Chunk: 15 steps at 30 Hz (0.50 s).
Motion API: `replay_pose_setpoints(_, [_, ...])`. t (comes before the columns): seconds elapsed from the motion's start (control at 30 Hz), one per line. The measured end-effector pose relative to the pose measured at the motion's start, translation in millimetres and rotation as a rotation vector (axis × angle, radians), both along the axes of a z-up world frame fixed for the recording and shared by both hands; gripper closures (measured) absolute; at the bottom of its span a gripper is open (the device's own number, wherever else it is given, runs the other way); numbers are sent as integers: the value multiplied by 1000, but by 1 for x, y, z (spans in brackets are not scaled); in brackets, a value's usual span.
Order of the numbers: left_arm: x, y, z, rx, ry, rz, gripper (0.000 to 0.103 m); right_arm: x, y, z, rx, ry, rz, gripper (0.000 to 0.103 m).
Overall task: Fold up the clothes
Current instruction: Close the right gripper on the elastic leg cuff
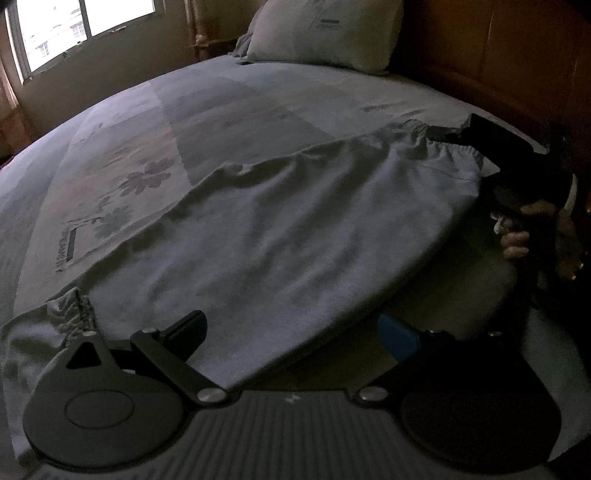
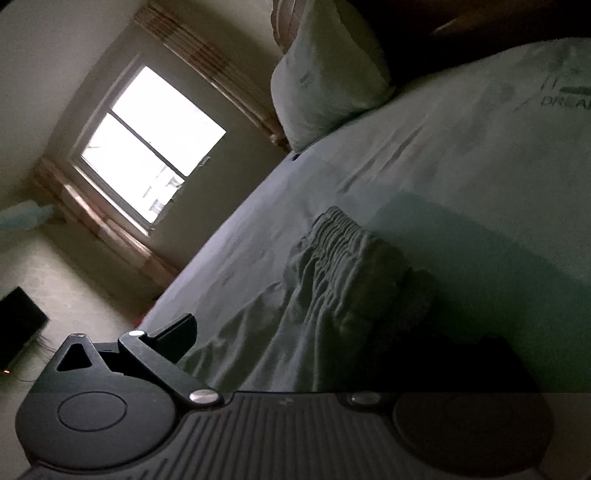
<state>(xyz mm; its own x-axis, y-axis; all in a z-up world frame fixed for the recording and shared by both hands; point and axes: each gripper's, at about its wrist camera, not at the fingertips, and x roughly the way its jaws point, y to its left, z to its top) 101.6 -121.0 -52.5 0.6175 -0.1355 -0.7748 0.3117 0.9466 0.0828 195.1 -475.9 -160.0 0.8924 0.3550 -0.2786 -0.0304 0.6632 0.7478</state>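
A grey-blue garment with gathered elastic bands lies spread across the bed. My left gripper is open at its near end. One finger rests on the cloth, and the other finger's blue pad shows past the cloth's edge. One elastic band bunches just left of it. At the garment's far right end sits the right gripper, held by a hand, on the other band. In the right wrist view the gripper is open, with the garment between its fingers; its right finger is lost in shadow.
A pillow leans at the head of the bed against a wooden headboard. A bright window is in the far wall beyond the bed. The patterned sheet stretches left of the garment. The room is dim.
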Motion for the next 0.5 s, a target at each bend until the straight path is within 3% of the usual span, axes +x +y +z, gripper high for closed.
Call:
replay_pose_setpoints(0.23, [4, -8, -1, -3, 1, -19, 4, 16, -19, -6, 75, -33, 43, 0])
replay_pose_setpoints(0.5, [4, -4, -1, -7, 3, -2, 4, 20, -13, -5, 62, -14, 75, 0])
